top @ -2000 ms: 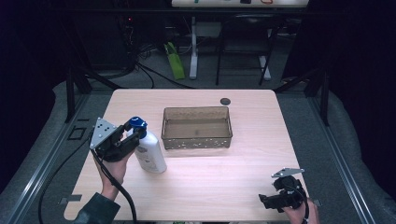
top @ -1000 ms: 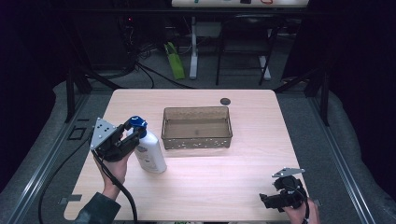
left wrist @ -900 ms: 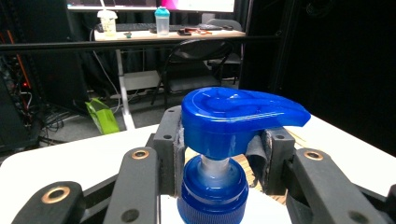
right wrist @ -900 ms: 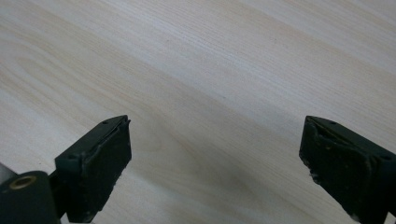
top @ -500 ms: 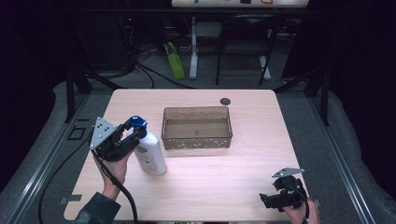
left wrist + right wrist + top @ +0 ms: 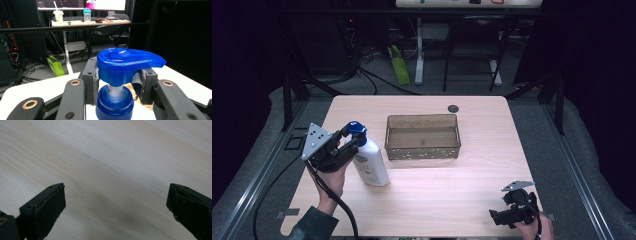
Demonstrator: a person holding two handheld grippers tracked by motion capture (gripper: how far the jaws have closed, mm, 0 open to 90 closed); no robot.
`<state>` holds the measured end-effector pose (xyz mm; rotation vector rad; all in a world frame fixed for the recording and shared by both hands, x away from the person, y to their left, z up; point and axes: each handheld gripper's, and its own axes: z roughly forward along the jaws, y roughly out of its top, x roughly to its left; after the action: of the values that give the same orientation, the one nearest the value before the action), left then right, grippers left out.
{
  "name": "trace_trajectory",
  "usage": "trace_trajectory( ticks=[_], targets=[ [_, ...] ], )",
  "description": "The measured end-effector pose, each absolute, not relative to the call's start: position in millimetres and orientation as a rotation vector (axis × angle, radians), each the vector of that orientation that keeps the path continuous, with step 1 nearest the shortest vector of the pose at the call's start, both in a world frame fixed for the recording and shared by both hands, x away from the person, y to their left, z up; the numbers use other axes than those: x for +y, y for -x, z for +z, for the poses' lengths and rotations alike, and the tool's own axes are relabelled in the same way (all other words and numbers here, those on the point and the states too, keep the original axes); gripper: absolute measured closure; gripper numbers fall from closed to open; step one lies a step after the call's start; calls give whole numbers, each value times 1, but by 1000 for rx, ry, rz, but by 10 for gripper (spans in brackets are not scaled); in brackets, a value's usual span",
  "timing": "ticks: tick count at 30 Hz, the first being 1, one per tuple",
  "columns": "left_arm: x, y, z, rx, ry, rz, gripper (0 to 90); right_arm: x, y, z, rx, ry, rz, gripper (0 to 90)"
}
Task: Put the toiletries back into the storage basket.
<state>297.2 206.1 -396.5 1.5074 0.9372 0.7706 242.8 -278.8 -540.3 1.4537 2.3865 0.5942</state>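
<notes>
Near the table's (image 6: 422, 200) left edge the white pump bottle (image 6: 371, 162) leans, just as moments ago, its blue neck clamped by the left gripper (image 6: 351, 139); no lift has started. The right gripper (image 6: 498, 218) waits wide open, empty, at the near-right corner.

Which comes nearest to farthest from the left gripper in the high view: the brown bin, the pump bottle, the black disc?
1. Pump bottle: between the jaws of the left gripper, which grip its neck under the blue pump head, at the table's left side.
2. Brown bin: mid-table, to the bottle's right.
3. Black disc: beyond the bin, near the table's far edge.
</notes>
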Motion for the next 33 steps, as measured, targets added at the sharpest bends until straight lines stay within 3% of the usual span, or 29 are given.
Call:
trace_trajectory(
  ticks=[33],
  targets=[
    [196, -299, -349, 911, -1493, 771, 590, -275, -243, -541, 2372, -1410, 496, 0]
  ],
)
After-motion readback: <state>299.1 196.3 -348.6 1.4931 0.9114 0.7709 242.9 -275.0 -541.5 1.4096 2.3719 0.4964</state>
